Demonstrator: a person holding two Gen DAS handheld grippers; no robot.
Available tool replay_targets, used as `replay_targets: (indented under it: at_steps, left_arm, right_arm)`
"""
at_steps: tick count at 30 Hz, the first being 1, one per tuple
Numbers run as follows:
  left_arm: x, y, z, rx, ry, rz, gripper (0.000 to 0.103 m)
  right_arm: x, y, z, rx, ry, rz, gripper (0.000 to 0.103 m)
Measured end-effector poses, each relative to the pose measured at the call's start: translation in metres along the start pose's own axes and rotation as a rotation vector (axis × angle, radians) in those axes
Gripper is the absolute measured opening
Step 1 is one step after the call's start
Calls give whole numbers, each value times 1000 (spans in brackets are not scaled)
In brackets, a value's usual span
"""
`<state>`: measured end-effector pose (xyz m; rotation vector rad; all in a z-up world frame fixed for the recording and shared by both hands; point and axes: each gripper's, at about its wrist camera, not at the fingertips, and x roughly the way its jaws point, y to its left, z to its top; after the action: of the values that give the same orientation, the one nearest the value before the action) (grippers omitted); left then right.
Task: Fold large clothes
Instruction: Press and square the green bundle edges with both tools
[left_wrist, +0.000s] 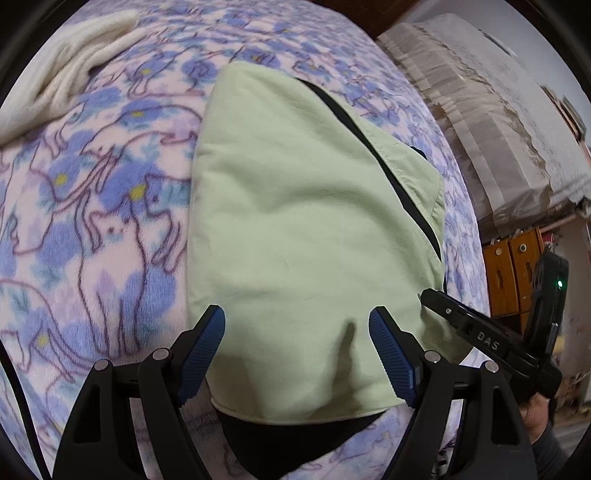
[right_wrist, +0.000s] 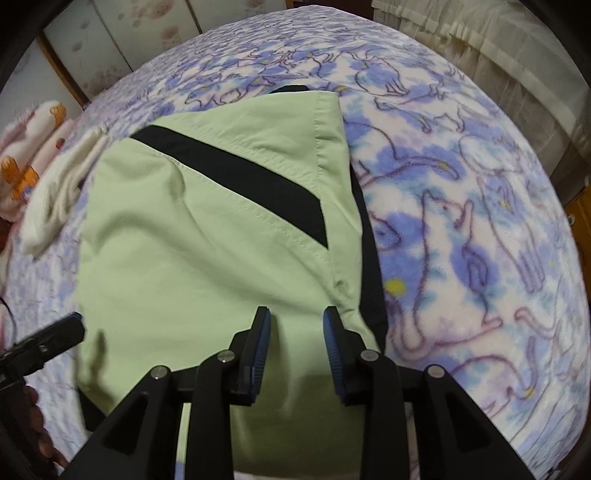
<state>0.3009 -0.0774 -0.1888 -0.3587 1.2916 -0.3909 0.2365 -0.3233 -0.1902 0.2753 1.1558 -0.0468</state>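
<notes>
A light green garment (left_wrist: 295, 206) with a black diagonal stripe (right_wrist: 236, 173) lies folded on a bed blanket (left_wrist: 92, 184) printed with blue and purple cats. My left gripper (left_wrist: 297, 328) hangs open over the garment's near end, its blue pads (left_wrist: 207, 347) wide apart and clear of the cloth. My right gripper (right_wrist: 295, 325) is over the garment's near right edge, its jaws a narrow gap apart with nothing pinched between them. The right gripper also shows in the left wrist view as a black finger (left_wrist: 476, 332) beside the garment's right edge. Black lining (left_wrist: 288, 439) peeks out under the near hem.
A cream knitted cloth (right_wrist: 59, 184) lies at the garment's far left. Pink and orange printed bedding (right_wrist: 26, 155) sits beyond it. To the right the bed drops off toward a lace-covered piece of furniture (left_wrist: 491, 110) and a wooden cabinet (left_wrist: 517, 266). A hand (right_wrist: 37, 432) shows at lower left.
</notes>
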Motion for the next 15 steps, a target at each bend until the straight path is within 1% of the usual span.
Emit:
replay_targets:
  at_steps: [3, 5, 7, 9, 10, 11, 13, 15]
  left_arm:
    - [-4, -1, 1, -23, 48, 1, 79]
    - [-9, -2, 1, -38, 83, -8, 79]
    - [-15, -4, -1, -43, 101, -8, 79]
    - [-22, -8, -3, -42, 114, -15, 79]
    - [-25, -9, -3, -45, 117, -19, 79]
    - [-29, -11, -4, -51, 121, -25, 80]
    - [-33, -13, -5, -70, 132, -34, 82]
    - [-39, -12, -7, -109, 131, -66, 82]
  right_arm:
    - [-11, 0, -3, 27, 3, 32, 30]
    - [-20, 3, -6, 21, -1, 44, 30]
    - [-31, 6, -9, 2, -5, 56, 30]
    - [-44, 10, -13, -20, -1, 84, 34]
    - [-49, 11, -14, -25, -3, 98, 39]
    - [-55, 12, -15, -32, -7, 114, 46]
    - [-68, 13, -16, -46, -10, 140, 52]
    - [-80, 13, -17, -49, -7, 159, 55]
